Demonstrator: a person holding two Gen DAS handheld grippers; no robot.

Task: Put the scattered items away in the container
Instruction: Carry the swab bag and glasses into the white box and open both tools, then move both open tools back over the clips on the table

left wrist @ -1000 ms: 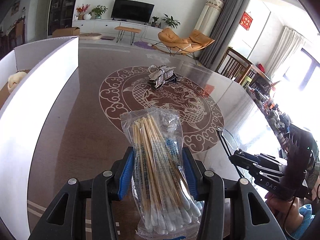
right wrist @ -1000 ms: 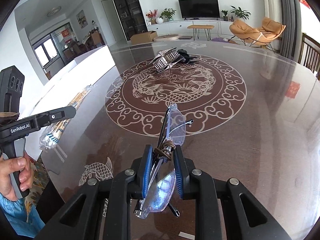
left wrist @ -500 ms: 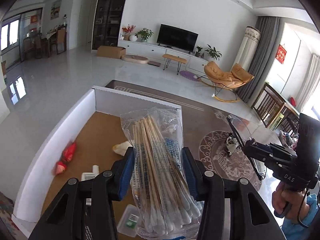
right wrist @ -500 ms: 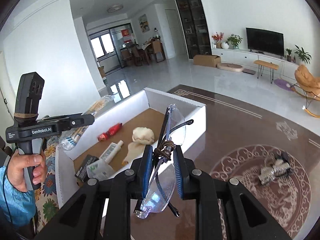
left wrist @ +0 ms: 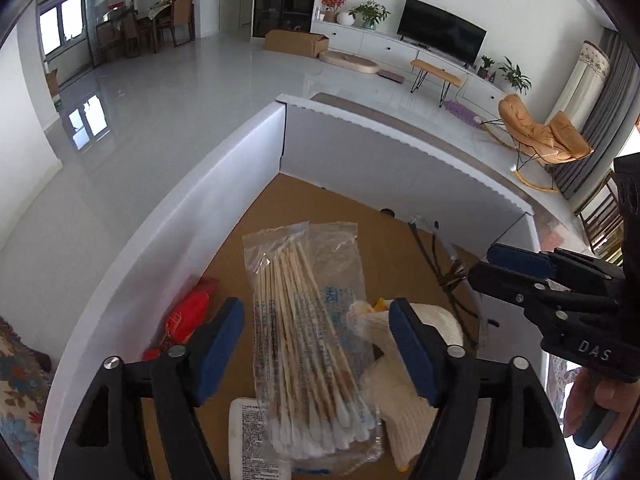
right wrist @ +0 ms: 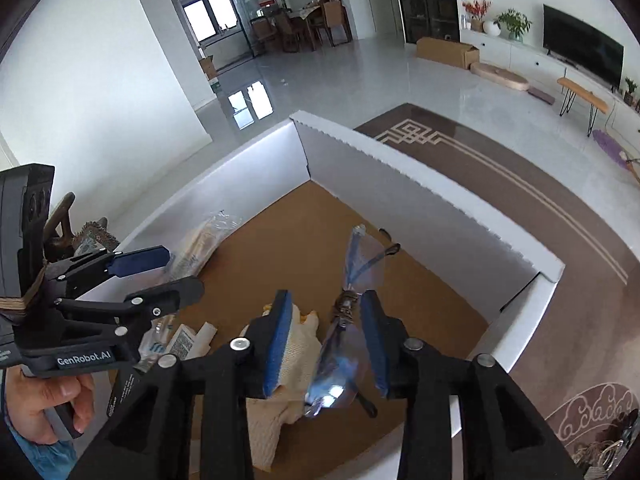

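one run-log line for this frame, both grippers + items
left gripper: jaws just opened, cotton swab bag released | right gripper: jaws just opened, safety glasses loose between them | both over box

A home living room: a television (left wrist: 442,36) on a long white cabinet (left wrist: 384,46), potted plants, an orange rocking chair (left wrist: 540,134), a dining table (right wrist: 304,14) beyond.

The dark brown table (right wrist: 500,168), glossy and inlaid with pale line borders and a cloud-scroll medallion, carries a white cardboard box (right wrist: 400,168) with a brown floor, set at the table's edge. Near the medallion, toward the table's middle, lies a small silvery and black cluster (right wrist: 612,446), too blurred to name.
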